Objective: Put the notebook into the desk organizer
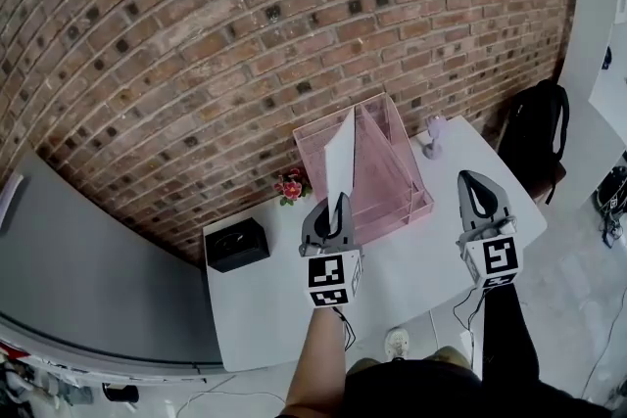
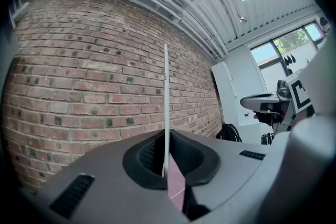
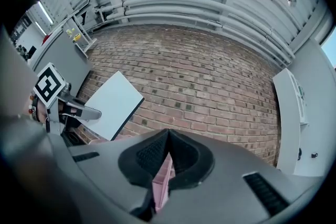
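Above the white bench (image 1: 411,274), the left gripper (image 1: 339,203) pinched the upright white notebook (image 1: 340,157) between its fingers, near the pink desk organizer (image 1: 397,181). The right gripper (image 1: 470,177) had its fingers pressed together, empty.

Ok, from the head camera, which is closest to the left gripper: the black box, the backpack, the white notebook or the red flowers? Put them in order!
From the left gripper:
1. White notebook, clamped in its jaws.
2. Red flowers, just left of it.
3. Black box, farther left on the table.
4. Backpack, far right, beyond the table.
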`<action>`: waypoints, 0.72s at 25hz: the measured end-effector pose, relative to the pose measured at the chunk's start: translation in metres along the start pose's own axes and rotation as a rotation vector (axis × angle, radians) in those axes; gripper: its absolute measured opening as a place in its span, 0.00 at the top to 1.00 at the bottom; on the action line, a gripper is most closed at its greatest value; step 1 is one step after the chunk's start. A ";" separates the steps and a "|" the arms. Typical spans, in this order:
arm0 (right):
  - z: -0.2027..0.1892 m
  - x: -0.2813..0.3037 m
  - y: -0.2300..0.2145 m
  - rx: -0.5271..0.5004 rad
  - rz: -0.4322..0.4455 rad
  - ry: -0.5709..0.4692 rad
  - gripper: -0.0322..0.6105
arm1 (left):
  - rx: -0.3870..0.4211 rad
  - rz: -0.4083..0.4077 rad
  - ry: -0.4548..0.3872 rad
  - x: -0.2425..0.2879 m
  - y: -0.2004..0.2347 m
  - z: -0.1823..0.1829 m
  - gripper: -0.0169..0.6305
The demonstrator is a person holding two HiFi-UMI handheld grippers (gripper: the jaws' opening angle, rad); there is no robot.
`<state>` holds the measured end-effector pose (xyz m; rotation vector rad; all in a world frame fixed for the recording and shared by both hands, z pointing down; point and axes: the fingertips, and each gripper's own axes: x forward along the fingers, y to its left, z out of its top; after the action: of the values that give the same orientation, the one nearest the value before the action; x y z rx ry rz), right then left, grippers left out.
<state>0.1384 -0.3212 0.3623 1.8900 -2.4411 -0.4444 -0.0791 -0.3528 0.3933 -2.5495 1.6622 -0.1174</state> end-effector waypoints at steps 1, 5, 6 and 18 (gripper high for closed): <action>-0.001 0.006 -0.001 -0.002 -0.003 -0.001 0.92 | 0.003 -0.006 0.002 0.006 0.001 0.000 0.94; -0.007 0.023 -0.005 -0.003 -0.012 -0.006 0.92 | 0.010 -0.038 0.019 0.026 0.001 -0.004 0.94; -0.008 0.026 -0.005 -0.002 -0.010 -0.006 0.92 | 0.004 -0.044 0.023 0.031 0.002 -0.006 0.94; -0.024 0.051 -0.007 0.002 0.029 0.016 0.92 | -0.186 -0.127 0.174 0.062 -0.006 -0.041 0.94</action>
<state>0.1362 -0.3765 0.3761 1.8485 -2.4567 -0.4232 -0.0538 -0.4089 0.4355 -2.8590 1.6369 -0.2098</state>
